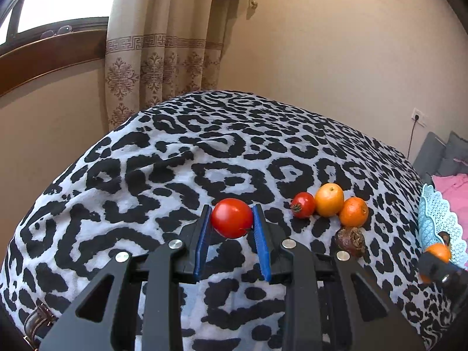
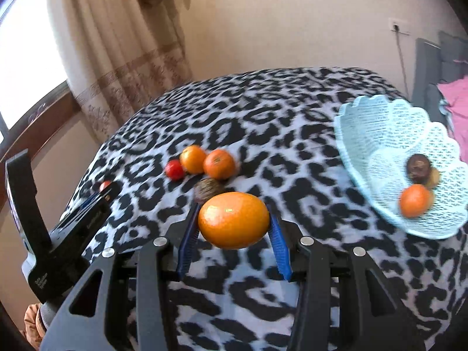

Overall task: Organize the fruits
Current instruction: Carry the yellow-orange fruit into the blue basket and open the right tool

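The left gripper (image 1: 231,219) was clamped on a red tomato (image 1: 232,218), its two blue pads pressed against the fruit's sides and holding it clear of the leopard-print cloth (image 1: 181,163) that covered the table. To the right of it on the cloth lay a small cluster: a smaller tomato (image 1: 302,204) with its green stalk showing, touching a yellow-orange citrus (image 1: 329,199), which in turn touched a deeper orange tangerine (image 1: 354,212). Just in front of the tangerine sat a dark brown, wrinkled fruit (image 1: 350,241); I could not tell what kind it was. The right gripper (image 2: 234,220) was likewise closed on fruit, gripping a large orange (image 2: 234,220) between its blue pads and holding it above the cloth, in front of the same cluster. From that side the pale blue lattice basket (image 2: 377,134) stood on the right part of the table, well apart from the cluster, tilted so its scalloped rim rose at the back. Inside it lay an orange fruit (image 2: 414,200) near the front wall, with a dark brown fruit (image 2: 419,165) behind it and a yellowish piece (image 2: 434,177) partly hidden beside that one. A patterned beige curtain (image 1: 152,58) hung by the window at the far left, and pink bedding (image 1: 454,187) showed beyond the table's right edge. The right wrist's picture was somewhat blurred, so finer detail in the basket was lost on me.
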The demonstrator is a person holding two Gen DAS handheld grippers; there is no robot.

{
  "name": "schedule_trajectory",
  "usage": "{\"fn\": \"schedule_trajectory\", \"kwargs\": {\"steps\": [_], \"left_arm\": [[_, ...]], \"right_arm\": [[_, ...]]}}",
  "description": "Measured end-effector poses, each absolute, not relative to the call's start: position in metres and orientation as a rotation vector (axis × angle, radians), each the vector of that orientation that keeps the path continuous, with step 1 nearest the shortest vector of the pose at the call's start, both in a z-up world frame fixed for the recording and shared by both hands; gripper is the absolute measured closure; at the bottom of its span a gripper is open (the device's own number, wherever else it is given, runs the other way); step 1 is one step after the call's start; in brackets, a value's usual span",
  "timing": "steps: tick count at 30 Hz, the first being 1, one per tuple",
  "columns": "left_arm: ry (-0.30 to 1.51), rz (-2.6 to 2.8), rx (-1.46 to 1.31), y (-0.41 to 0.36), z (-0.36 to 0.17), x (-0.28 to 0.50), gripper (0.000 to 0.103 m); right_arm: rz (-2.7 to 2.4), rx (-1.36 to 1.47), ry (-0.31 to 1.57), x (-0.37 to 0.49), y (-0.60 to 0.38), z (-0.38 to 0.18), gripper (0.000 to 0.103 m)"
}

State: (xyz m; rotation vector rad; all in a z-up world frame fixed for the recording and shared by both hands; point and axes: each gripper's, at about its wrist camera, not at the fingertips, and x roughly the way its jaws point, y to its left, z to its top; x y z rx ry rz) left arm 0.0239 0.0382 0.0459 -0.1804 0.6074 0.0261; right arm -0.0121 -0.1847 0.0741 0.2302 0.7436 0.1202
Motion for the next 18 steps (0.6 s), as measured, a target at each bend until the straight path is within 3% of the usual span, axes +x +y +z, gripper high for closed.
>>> {"fn": "schedule_trajectory", "kwargs": {"steps": [18], "left_arm": [[0.608, 0.018, -0.174, 0.036, 0.045, 0.024, 0.075]], "right_arm": [[-0.177, 0.356, 0.639, -0.032, -0.288, 0.087, 0.056]]}}
